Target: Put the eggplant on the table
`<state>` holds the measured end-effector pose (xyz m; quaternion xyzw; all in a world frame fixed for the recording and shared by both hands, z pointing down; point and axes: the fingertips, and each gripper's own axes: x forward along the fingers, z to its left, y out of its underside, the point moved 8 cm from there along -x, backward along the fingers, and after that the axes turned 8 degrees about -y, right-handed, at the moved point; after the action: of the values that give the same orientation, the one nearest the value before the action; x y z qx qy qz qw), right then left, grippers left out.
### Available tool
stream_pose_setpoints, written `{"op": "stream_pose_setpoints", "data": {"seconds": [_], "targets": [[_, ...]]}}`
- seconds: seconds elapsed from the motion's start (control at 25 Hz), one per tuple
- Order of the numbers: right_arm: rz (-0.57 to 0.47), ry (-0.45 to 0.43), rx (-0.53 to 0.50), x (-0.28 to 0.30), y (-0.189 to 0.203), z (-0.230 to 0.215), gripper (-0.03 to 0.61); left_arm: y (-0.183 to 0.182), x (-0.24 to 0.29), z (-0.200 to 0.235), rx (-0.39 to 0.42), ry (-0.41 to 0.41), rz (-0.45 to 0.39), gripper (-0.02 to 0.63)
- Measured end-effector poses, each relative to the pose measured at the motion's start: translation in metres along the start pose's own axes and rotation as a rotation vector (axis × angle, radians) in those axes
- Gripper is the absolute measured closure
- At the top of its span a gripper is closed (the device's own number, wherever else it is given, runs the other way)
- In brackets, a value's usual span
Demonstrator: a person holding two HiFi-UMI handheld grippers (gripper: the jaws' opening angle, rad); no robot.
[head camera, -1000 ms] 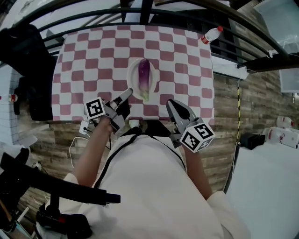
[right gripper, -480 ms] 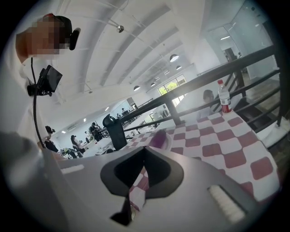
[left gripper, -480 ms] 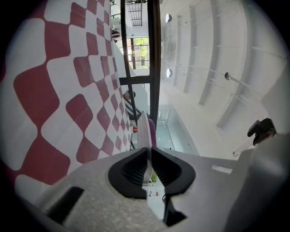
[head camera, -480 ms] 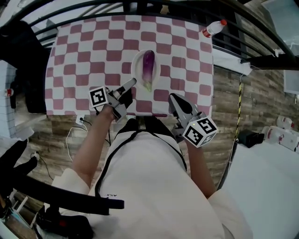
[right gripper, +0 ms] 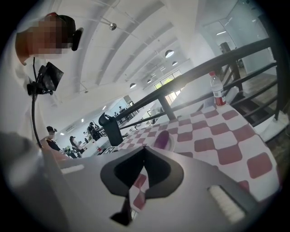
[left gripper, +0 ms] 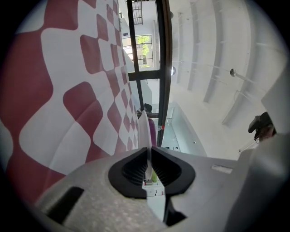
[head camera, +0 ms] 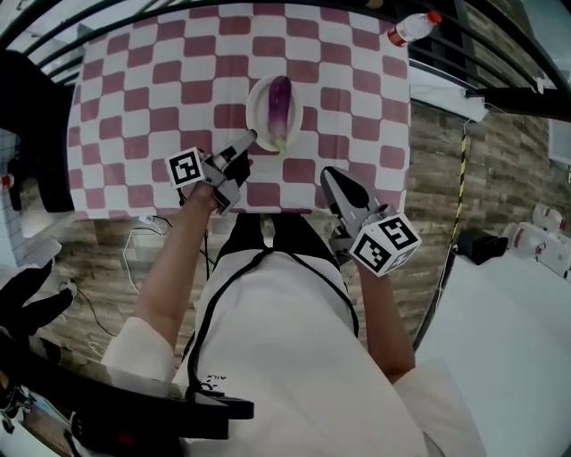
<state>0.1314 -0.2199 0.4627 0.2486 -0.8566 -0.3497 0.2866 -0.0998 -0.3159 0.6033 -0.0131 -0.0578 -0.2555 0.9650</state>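
Note:
A purple eggplant (head camera: 280,100) lies on a small white plate (head camera: 254,116) over the red-and-white checked table (head camera: 134,98). My left gripper (head camera: 247,138) is shut on the plate's near-left rim. In the left gripper view the rim (left gripper: 144,131) runs edge-on between the pads, with the eggplant (left gripper: 152,132) just beyond. Whether the plate rests on the cloth or hangs just above it, I cannot tell. My right gripper (head camera: 328,174) is shut and empty over the table's front edge, right of the plate. Its view looks past the jaws (right gripper: 144,148) to the eggplant (right gripper: 161,138).
A plastic bottle with a red cap (head camera: 410,27) lies at the table's far right corner. Black railings (head camera: 500,94) run behind and right of the table. A black object (head camera: 27,125) stands at the left edge. The person's body is close to the table's front edge.
The left gripper has carried the plate and eggplant farther in over the table and lower. The right gripper has come forward and down alongside it.

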Motion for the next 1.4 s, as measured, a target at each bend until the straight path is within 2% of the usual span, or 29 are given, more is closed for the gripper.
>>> {"op": "stream_pose_setpoints", "data": {"seconds": [0.52, 1.0, 1.28, 1.4], "targets": [[-0.009, 0.016, 0.027, 0.004, -0.008, -0.036, 0.571, 0.003, 0.04, 0.025, -0.034, -0.016, 0.025, 0.581], [-0.002, 0.014, 0.044, -0.003, -0.01, -0.058, 0.571, 0.007, 0.052, 0.043, -0.049, -0.084, -0.001, 0.581], [0.004, -0.004, 0.05, -0.003, -0.012, -0.067, 0.571, 0.007, 0.053, 0.048, -0.031, -0.122, -0.019, 0.586], [0.004, -0.015, 0.046, -0.004, -0.013, -0.069, 0.571, 0.007, 0.052, 0.053, -0.008, -0.177, -0.019, 0.588]]}}
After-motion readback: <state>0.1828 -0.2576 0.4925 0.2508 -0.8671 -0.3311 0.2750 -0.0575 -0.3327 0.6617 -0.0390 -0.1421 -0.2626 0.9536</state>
